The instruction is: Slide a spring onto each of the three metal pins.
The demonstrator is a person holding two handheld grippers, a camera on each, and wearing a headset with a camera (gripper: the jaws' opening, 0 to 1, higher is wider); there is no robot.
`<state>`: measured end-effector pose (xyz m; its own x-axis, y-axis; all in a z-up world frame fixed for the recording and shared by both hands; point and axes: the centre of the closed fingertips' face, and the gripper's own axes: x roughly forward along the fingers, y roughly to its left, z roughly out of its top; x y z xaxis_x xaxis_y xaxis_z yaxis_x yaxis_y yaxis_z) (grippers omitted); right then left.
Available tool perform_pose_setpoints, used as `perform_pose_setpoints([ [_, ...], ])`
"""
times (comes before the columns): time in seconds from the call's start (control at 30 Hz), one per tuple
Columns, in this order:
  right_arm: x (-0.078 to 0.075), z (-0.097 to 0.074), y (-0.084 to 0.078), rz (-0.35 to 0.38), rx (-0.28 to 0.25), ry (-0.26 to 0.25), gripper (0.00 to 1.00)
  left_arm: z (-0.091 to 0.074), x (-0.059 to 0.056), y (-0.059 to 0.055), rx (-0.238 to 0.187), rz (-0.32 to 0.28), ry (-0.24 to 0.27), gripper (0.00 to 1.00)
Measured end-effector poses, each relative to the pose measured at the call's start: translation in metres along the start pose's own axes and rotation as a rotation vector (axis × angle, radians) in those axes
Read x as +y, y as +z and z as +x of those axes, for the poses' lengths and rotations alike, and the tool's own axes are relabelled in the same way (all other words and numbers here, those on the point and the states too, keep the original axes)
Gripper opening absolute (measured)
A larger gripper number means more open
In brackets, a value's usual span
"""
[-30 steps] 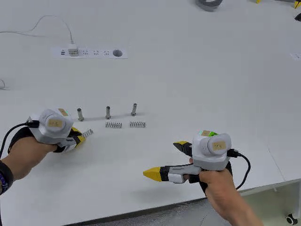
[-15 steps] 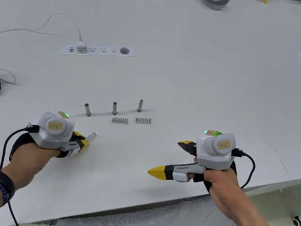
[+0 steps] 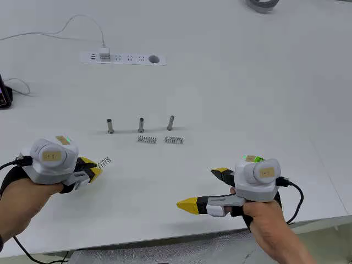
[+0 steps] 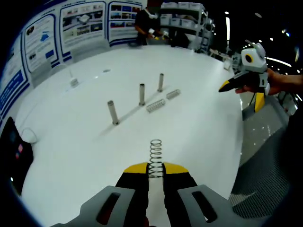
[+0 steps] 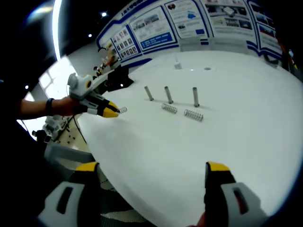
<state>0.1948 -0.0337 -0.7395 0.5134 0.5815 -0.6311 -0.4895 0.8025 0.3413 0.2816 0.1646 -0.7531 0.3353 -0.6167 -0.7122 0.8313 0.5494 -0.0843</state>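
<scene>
Three metal pins (image 3: 141, 124) stand upright in a row on the white table. Two springs (image 3: 147, 139) (image 3: 174, 140) lie just in front of the middle and right pins. At the near left, my left gripper (image 3: 94, 168) is shut on the end of a third spring (image 3: 103, 162), which sticks out past the tips towards the pins. The left gripper view shows that spring (image 4: 155, 152) between the yellow tips, with the left pin (image 4: 112, 112) ahead. My right gripper (image 3: 204, 188) hovers near the front edge, open, with nothing between its jaws; its own view shows the pins (image 5: 167, 94) far ahead.
A white power strip (image 3: 122, 58) with a plug and cable lies at the back left. A dark object (image 3: 4, 93) sits at the left edge. A grey roll (image 3: 264, 3) is at the far top. The table's front edge (image 3: 165, 242) runs just below the grippers.
The head camera has shifted. My left gripper, still holding the spring, has drawn back a little from the pins, toward the near left. The right gripper stays open in about the same place.
</scene>
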Motion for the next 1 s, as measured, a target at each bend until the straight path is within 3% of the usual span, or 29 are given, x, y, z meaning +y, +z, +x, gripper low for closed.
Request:
perform_pose_setpoints([
  [0.37,0.016,0.013,0.009,-0.022,-0.001,0.047,0.92,-0.022,-0.006,0.010,-0.065,-0.025,0.032,0.10],
  [0.63,0.027,0.021,0.011,-0.025,-0.001,0.087,0.92,-0.026,-0.014,0.008,-0.074,-0.008,0.016,0.10],
  [0.87,0.038,0.028,0.022,-0.027,-0.016,0.131,0.89,-0.027,-0.022,0.014,-0.089,0.011,0.001,0.10],
  [1.0,0.044,0.029,0.036,-0.014,-0.051,0.165,0.84,-0.026,-0.027,0.022,-0.100,0.029,-0.010,0.10],
])
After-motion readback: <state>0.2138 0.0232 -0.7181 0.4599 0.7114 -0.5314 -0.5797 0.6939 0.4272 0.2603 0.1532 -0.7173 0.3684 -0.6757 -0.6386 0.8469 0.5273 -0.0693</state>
